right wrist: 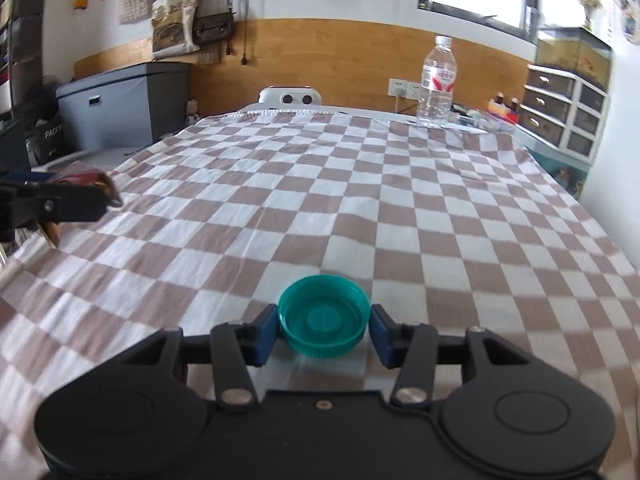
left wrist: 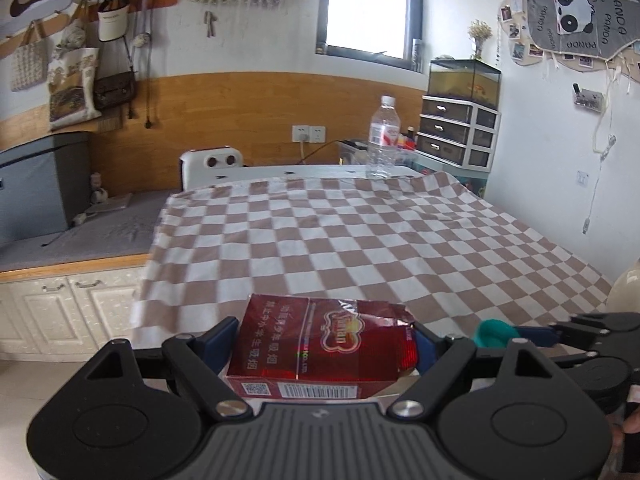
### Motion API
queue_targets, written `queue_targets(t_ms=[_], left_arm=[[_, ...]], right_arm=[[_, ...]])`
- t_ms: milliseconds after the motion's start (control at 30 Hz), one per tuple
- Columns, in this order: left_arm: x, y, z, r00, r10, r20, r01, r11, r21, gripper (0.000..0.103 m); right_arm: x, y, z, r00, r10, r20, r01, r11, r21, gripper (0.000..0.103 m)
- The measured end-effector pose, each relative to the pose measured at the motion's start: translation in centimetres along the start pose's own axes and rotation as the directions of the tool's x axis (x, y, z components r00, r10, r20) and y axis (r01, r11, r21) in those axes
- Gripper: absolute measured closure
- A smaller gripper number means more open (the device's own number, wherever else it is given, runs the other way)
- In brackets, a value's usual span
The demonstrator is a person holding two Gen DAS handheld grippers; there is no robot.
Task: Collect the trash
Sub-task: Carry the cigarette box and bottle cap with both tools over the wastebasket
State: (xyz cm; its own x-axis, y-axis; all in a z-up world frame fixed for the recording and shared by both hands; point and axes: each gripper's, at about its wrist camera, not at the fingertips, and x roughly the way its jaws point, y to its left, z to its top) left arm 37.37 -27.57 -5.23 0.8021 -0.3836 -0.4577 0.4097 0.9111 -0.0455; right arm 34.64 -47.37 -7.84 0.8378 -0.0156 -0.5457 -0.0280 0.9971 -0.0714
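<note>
Left gripper [left wrist: 322, 346] fills the bottom of the left wrist view, its blue pads [left wrist: 218, 342] pressed against both sides of a red pack [left wrist: 320, 346] with a torn top, so the pack sits pinched at lower centre, barcode end toward the camera. Beyond it a checked cloth [left wrist: 320, 236] covers the table through the middle of the frame, and a bottle [left wrist: 383, 138] stands upright at the far edge, right of centre. At lower right the right gripper [left wrist: 520, 334] reaches in with a teal cap [left wrist: 494, 332] at its tips. In the right wrist view the right gripper [right wrist: 324, 330] sits at bottom centre, pads [right wrist: 266, 332] closed on either side of the cap [right wrist: 324, 327], open side up, just over the cloth [right wrist: 320, 184]. At middle left the left gripper [right wrist: 60, 200] shows with the pack [right wrist: 80, 178] edge-on in it. The bottle [right wrist: 436, 82] stands at upper right, on the far end of the table.
</note>
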Motion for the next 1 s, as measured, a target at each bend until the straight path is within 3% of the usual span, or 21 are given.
queue_targets(t_ms=[400,667,1000], left_arm=[[-7.9,5.1,-2.2,1.0,0.017,0.016,-0.017,0.999,-0.05,0.017],[-13.4,9.9,-4.1,0.999,0.021,0.027,-0.018,0.995,-0.098,0.017],[-18.2,15.9,-6.3,0.999,0.041,0.02,-0.038,0.986,-0.164,0.017]], right_arm=[[-10.0,5.2,-1.0,0.995,-0.037,0.094,0.025,0.992,0.122,0.053],[-15.0,11.2,-1.0,0.991,-0.031,0.128,0.022,0.997,0.073,0.053],[-17.1,20.3,-1.0,0.991,0.04,0.13,-0.039,0.999,-0.013,0.053]])
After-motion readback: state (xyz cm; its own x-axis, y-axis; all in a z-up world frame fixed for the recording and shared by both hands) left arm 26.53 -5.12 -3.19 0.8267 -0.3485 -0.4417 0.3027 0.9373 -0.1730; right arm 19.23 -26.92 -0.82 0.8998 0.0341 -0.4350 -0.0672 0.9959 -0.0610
